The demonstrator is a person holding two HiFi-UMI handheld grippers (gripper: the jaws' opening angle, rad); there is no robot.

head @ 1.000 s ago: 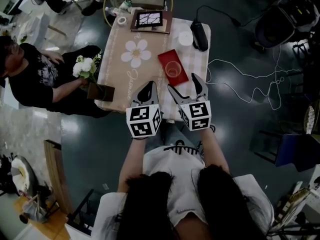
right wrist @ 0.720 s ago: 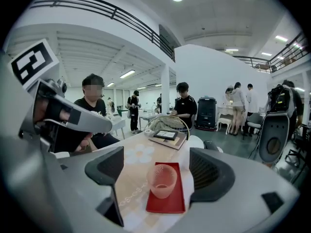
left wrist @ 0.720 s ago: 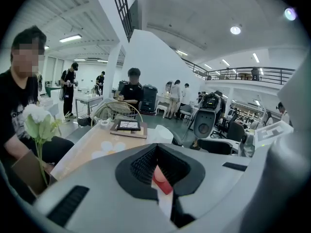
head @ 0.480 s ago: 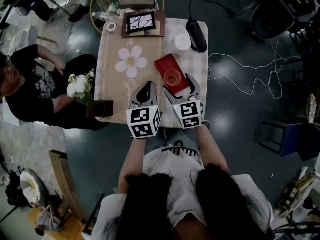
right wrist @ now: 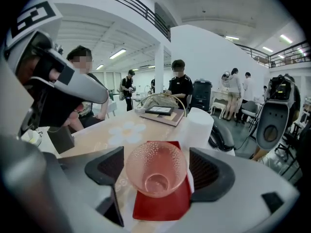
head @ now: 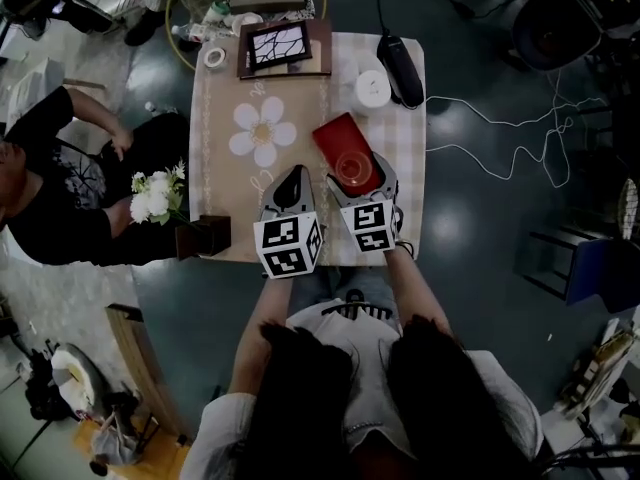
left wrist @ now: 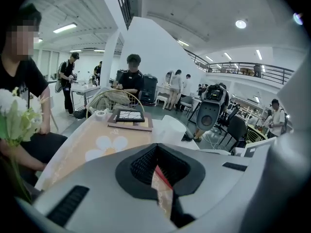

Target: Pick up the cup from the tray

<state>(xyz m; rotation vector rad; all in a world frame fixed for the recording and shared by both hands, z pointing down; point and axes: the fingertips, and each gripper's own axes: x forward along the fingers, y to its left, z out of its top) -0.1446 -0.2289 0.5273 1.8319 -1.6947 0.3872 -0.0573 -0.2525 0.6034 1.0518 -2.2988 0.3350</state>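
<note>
A clear pinkish cup [head: 352, 165] stands upright on a red tray [head: 335, 133] on the right half of the small table [head: 225, 183]. My right gripper [head: 360, 175] is open, one jaw on each side of the cup. In the right gripper view the cup [right wrist: 156, 168] fills the gap between the dark pads [right wrist: 109, 165] with thin slivers of space on both sides, and its base rests on the tray [right wrist: 160, 207]. My left gripper [head: 292, 178] is shut and empty, over the near table edge left of the tray. Its closed jaws [left wrist: 158, 171] hide most of the table.
Behind the tray stand a white cylinder [head: 372, 88] and a black device [head: 400, 58]. A framed picture [head: 279, 45] and a tape roll [head: 213, 57] lie at the far edge. A person at the left holds white flowers [head: 153, 194] by a dark box [head: 205, 236].
My right gripper has moved forward, so its jaws now flank the cup. The left gripper stayed shut at the near edge. The person with the flowers shifted at the left.
</note>
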